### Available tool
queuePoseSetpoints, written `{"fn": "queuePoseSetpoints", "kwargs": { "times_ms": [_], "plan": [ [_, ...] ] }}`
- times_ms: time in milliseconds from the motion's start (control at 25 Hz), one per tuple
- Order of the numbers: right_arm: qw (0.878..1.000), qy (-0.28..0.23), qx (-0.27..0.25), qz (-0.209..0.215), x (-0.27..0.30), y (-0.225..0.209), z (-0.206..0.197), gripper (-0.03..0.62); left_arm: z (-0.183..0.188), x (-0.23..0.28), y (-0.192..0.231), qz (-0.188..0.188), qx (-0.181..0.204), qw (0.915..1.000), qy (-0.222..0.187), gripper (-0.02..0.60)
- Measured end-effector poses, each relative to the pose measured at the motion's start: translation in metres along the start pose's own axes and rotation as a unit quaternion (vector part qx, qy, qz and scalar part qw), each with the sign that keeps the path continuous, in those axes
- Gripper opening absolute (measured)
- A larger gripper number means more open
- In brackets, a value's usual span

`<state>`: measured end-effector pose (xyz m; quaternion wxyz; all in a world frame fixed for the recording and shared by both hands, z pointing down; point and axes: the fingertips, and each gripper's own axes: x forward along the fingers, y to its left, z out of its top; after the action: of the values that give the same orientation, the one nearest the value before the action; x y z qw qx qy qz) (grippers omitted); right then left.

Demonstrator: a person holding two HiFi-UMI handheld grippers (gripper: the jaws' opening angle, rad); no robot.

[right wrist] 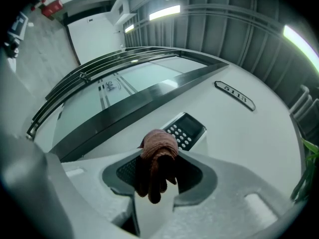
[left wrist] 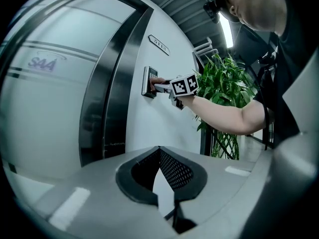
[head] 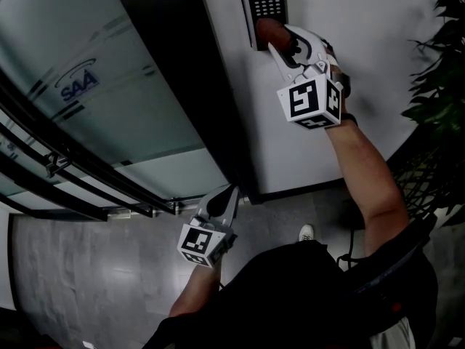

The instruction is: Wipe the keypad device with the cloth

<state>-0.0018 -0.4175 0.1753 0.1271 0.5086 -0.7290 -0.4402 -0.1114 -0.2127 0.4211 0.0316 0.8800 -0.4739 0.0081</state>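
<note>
The keypad device [head: 266, 4] is a black panel with white keys fixed to the white wall, also seen in the right gripper view [right wrist: 185, 130] and the left gripper view [left wrist: 148, 81]. My right gripper [head: 270, 35] is raised to it, shut on a reddish-brown cloth [right wrist: 156, 159] whose bunched end [head: 270, 31] presses at the keypad's lower part. The cloth's tail hangs between the jaws. My left gripper [head: 224, 198] hangs low near the floor, away from the wall, jaws together with nothing in them [left wrist: 160, 171].
A dark metal door frame [head: 192, 86] and frosted glass panel [head: 87, 86] stand left of the keypad. A room number plate [right wrist: 235, 95] is on the wall above. A leafy potted plant [head: 439, 93] stands at the right.
</note>
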Motion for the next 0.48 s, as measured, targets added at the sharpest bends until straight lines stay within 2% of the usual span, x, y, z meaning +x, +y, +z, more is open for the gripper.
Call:
{"fn": "queuePoseSetpoints", "kwargs": {
  "times_ms": [480],
  "plan": [
    [1.000, 0.013, 0.015, -0.004, -0.006, -0.009, -0.013, 0.147, 0.000, 0.000, 0.000, -0.001, 0.001, 1.0000, 0.000, 0.017]
  ]
}}
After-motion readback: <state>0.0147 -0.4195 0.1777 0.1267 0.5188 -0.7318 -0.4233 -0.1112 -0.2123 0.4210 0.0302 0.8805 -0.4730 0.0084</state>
